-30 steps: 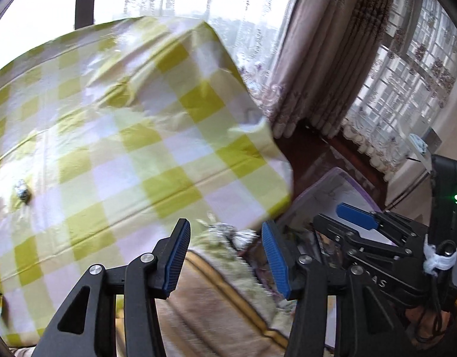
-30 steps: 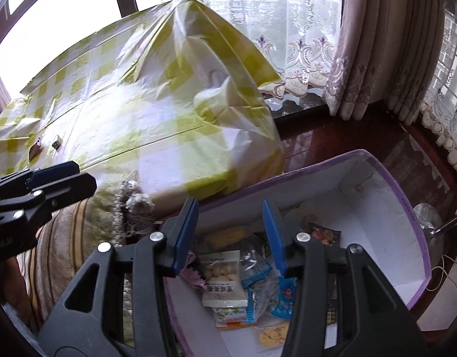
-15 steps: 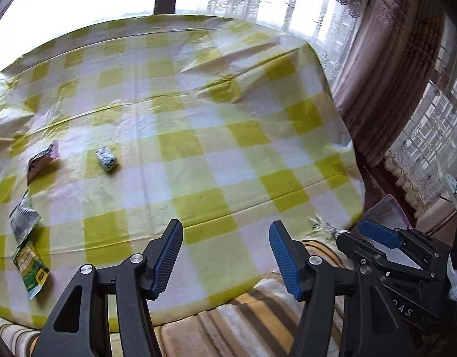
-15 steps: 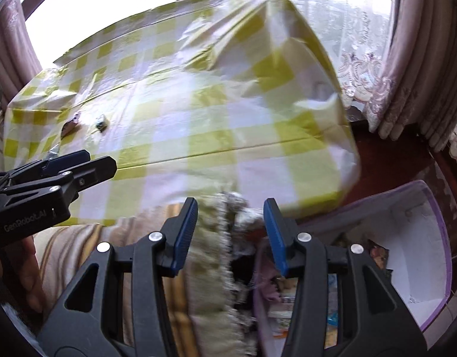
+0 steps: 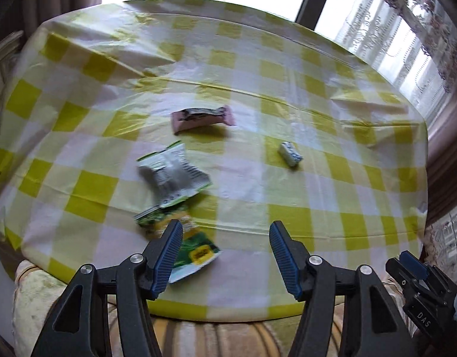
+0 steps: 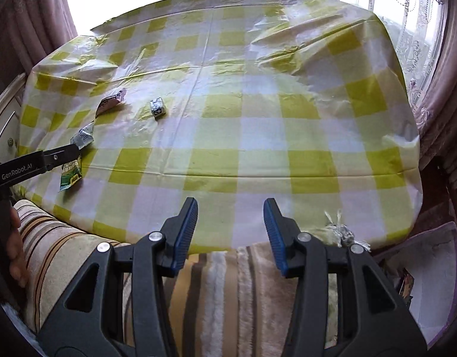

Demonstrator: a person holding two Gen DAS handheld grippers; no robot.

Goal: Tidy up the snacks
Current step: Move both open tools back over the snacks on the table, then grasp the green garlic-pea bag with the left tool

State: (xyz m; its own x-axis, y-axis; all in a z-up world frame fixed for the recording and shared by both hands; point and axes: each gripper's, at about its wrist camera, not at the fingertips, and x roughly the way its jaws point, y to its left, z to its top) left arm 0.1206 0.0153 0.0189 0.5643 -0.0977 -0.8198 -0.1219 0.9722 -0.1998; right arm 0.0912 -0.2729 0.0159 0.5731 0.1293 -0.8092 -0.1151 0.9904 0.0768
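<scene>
Several snack packets lie on the yellow-checked tablecloth [image 5: 288,59]: a pink bar [image 5: 203,119], a white and green pouch [image 5: 171,175], a green packet [image 5: 195,250] and a small blue-white candy [image 5: 291,154]. My left gripper [image 5: 224,253] is open and empty, its left finger over the green packet. My right gripper [image 6: 229,233] is open and empty over the table's near edge. The right wrist view shows the pink bar [image 6: 109,104], the candy [image 6: 157,108], the pouch [image 6: 84,136], the green packet [image 6: 70,177] and the left gripper [image 6: 64,156] over them.
A white box with a purple rim [image 6: 430,282] holding snacks stands low at the right of the table. A striped blanket [image 6: 216,291] lies under the table's near edge. Curtains [image 6: 436,89] and windows ring the table.
Both grippers have swung left from the box side toward the table top. The left gripper now faces the snack packets; the box has slid to the right edge of the right wrist view.
</scene>
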